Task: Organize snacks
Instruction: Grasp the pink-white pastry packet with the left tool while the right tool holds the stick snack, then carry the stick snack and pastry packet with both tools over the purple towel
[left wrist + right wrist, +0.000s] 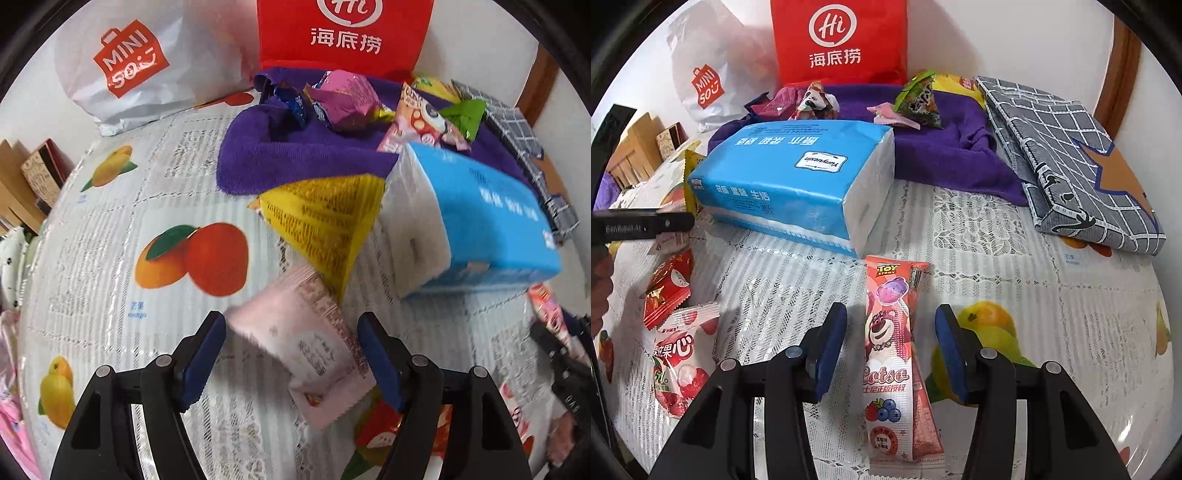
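In the left wrist view my left gripper (pixel 291 360) is open around a pale pink snack packet (pixel 306 347) lying on the tablecloth; the jaws do not touch it. A yellow triangular snack bag (pixel 328 221) lies just beyond. In the right wrist view my right gripper (pixel 891 352) is open around a long pink Lotso lollipop packet (pixel 892 354) lying flat. Several wrapped snacks (pixel 343 99) sit on a purple towel (pixel 291 155) at the back. Red snack packets (pixel 670 288) lie at the left.
A blue tissue pack (pixel 798 181) stands mid-table, also in the left wrist view (pixel 476 218). A red Haidilao bag (pixel 840 40) and a white Miniso bag (pixel 705 81) stand against the wall. A grey checked folded cloth (pixel 1067 155) lies at the right. Fruit-print tablecloth (pixel 110 236) covers the table.
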The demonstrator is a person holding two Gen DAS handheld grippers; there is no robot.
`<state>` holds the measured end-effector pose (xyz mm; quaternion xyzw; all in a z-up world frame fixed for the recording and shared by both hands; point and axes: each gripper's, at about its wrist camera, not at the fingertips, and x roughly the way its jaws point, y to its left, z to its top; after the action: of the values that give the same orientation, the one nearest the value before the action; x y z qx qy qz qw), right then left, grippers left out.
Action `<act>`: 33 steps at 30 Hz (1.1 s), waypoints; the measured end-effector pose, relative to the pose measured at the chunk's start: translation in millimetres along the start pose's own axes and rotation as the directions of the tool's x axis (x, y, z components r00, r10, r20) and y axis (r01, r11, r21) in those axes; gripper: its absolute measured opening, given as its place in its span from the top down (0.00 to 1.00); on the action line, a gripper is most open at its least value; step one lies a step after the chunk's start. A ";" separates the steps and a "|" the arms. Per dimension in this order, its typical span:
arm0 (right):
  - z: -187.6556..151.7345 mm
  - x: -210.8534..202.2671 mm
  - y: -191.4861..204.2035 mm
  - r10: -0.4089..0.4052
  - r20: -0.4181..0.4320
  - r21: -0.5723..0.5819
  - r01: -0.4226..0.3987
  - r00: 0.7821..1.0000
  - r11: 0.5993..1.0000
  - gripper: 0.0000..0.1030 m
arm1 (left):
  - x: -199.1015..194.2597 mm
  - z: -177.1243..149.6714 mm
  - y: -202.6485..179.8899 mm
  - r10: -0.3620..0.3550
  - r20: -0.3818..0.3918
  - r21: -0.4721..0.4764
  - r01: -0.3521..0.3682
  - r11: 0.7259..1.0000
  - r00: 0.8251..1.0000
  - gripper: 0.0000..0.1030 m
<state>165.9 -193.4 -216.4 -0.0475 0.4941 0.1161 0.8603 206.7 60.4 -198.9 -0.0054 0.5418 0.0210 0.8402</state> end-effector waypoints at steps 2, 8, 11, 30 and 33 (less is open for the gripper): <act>-0.5 -0.5 0.3 0.003 -0.002 -0.001 -0.003 1.000 1.000 0.52 | -2.7 -5.2 3.7 0.013 -0.008 -0.007 -0.013 1.000 1.000 0.27; -1.9 -0.9 0.4 -0.001 -0.002 0.001 0.001 1.000 1.000 0.52 | -3.8 -15.7 16.5 0.006 0.003 -0.035 -0.006 0.999 1.000 0.20; -1.4 -0.7 -0.1 0.000 -0.008 0.013 0.000 1.000 1.000 0.53 | -5.3 -17.8 16.7 0.012 0.030 -0.039 -0.011 0.999 0.999 0.33; 5.1 -43.8 2.2 0.067 0.085 0.031 -0.070 0.994 0.997 0.78 | -49.3 -22.1 9.6 -0.132 0.082 -0.021 0.135 0.991 0.988 0.67; 11.2 -55.3 4.4 0.067 0.120 0.029 -0.071 0.991 0.997 0.78 | -61.7 -19.5 3.0 -0.151 0.101 -0.010 0.153 0.988 0.983 0.67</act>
<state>147.4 -195.3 -162.9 -0.0088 0.4454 0.1403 0.8842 163.4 60.9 -150.7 -0.0529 0.4970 -0.0382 0.8653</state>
